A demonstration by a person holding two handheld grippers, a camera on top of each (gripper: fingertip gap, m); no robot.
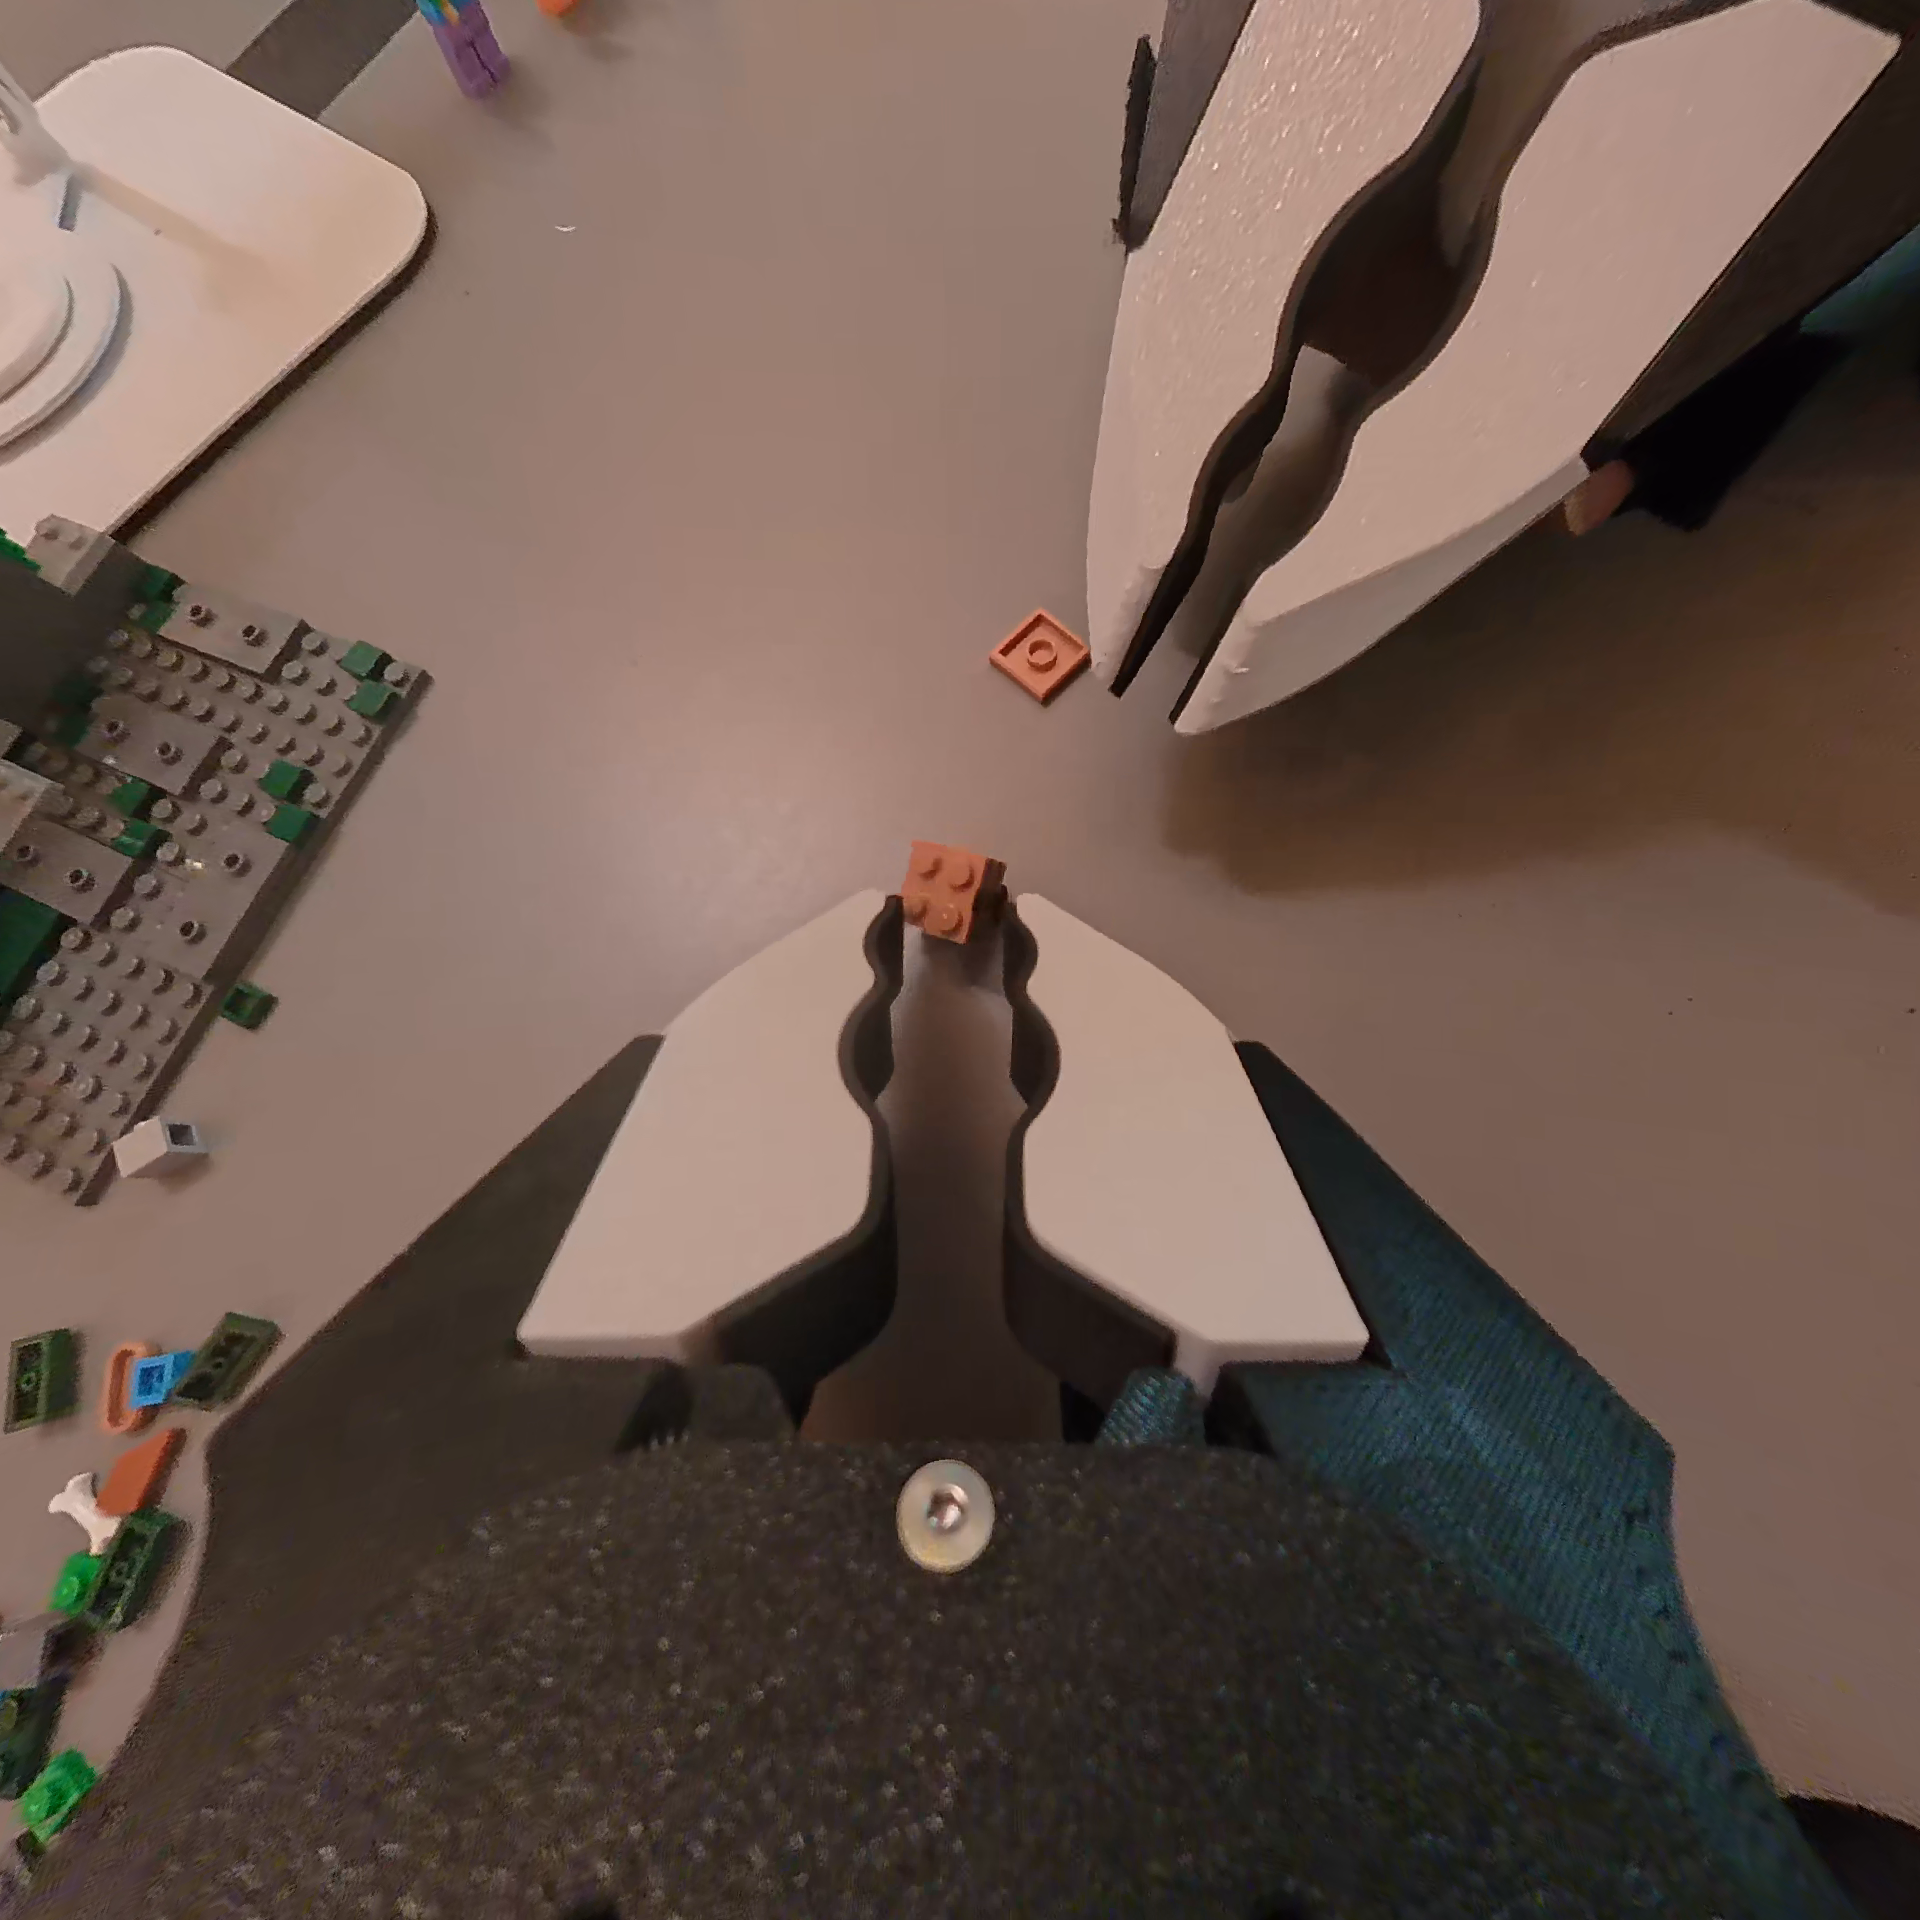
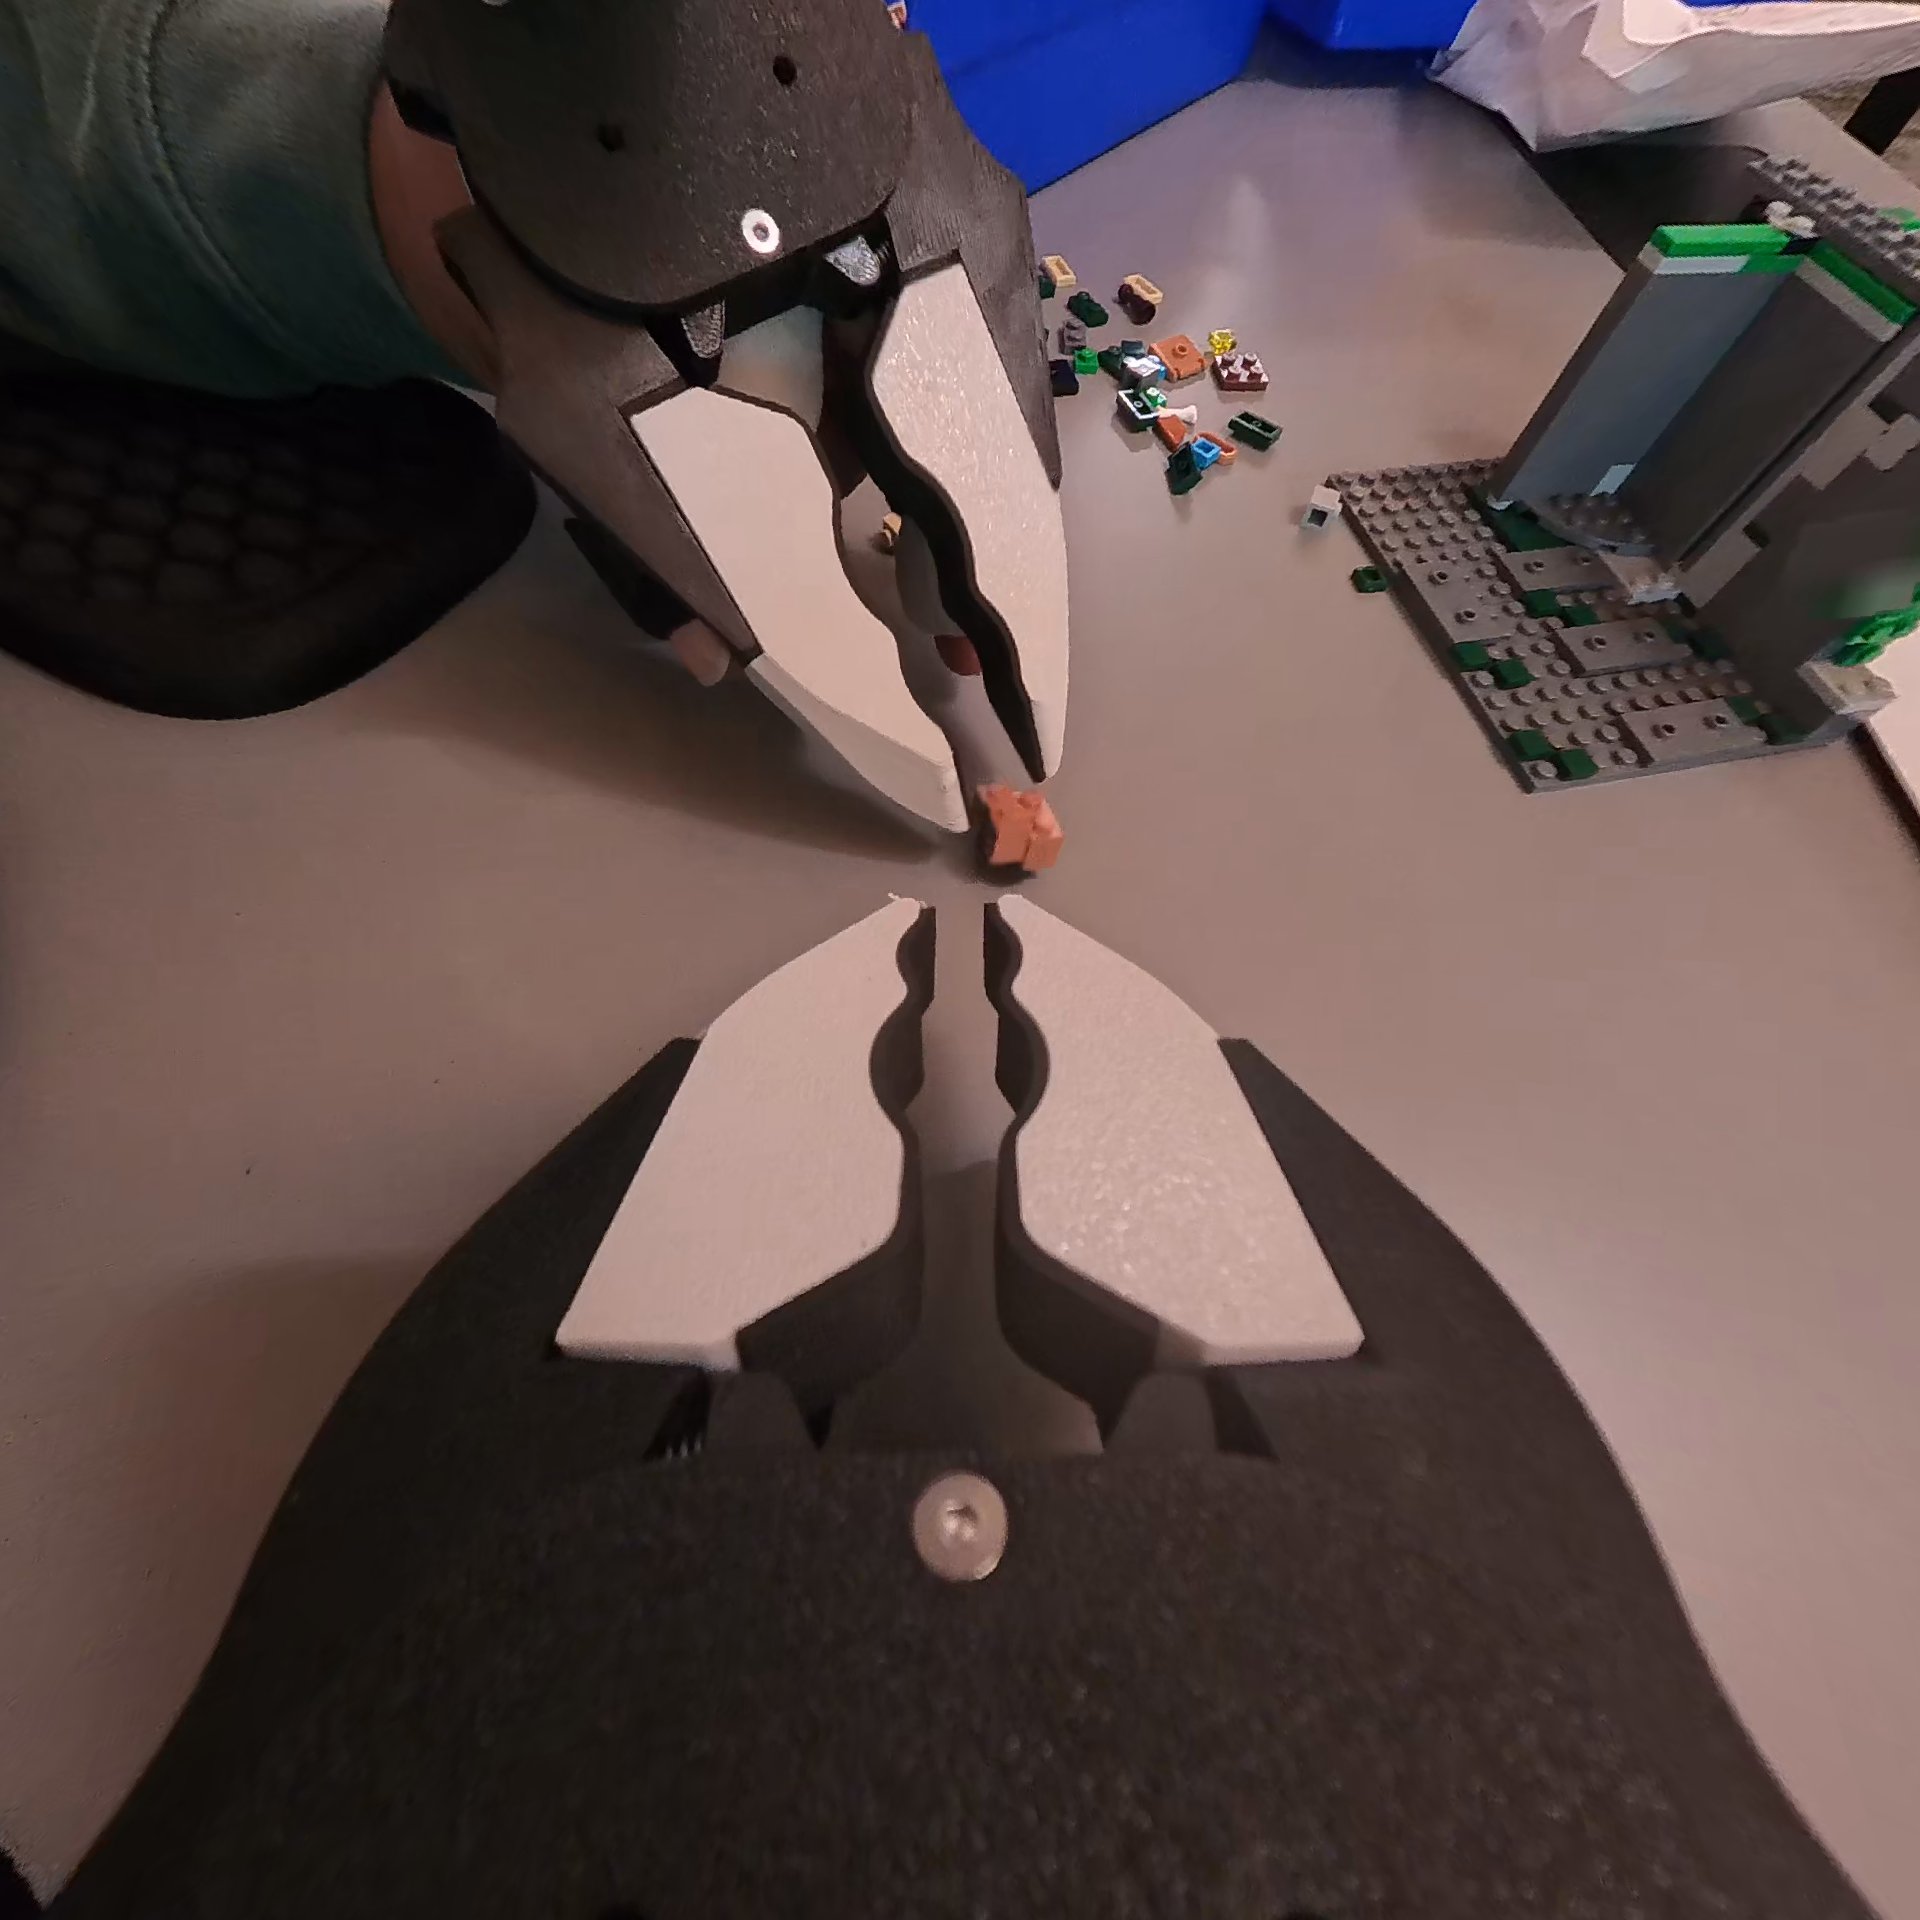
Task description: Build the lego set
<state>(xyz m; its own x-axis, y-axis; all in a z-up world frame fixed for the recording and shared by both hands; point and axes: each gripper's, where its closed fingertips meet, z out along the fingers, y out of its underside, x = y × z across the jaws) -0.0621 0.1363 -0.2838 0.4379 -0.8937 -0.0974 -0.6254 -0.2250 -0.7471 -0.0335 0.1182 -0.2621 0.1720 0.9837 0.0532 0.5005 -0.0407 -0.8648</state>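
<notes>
My left gripper (image 1: 948, 906) is shut on a small orange-brown 2x2 brick (image 1: 945, 894), held at the fingertips just above the grey table. In the right wrist view the same left gripper (image 2: 997, 800) comes down from the top with the brick (image 2: 1020, 828) at its tips. My right gripper (image 2: 956, 914) is empty, its jaws a narrow gap apart, tips pointing at the brick and a short way from it. In the left wrist view the right gripper (image 1: 1148, 701) hovers beside an orange flat tile with one stud (image 1: 1039, 656) lying on the table.
A grey studded baseplate with green pieces (image 1: 218, 831) (image 2: 1538, 634) carries a grey tower (image 2: 1704, 395). Loose small pieces lie near it (image 1: 135, 1455) (image 2: 1174, 384), and a small pale brick (image 1: 166, 1148). A white stand base (image 1: 239, 270), a blue bin (image 2: 1091, 62), a black mesh object (image 2: 208, 540). The left gripper's tips are roughly 5 cm from the right gripper's.
</notes>
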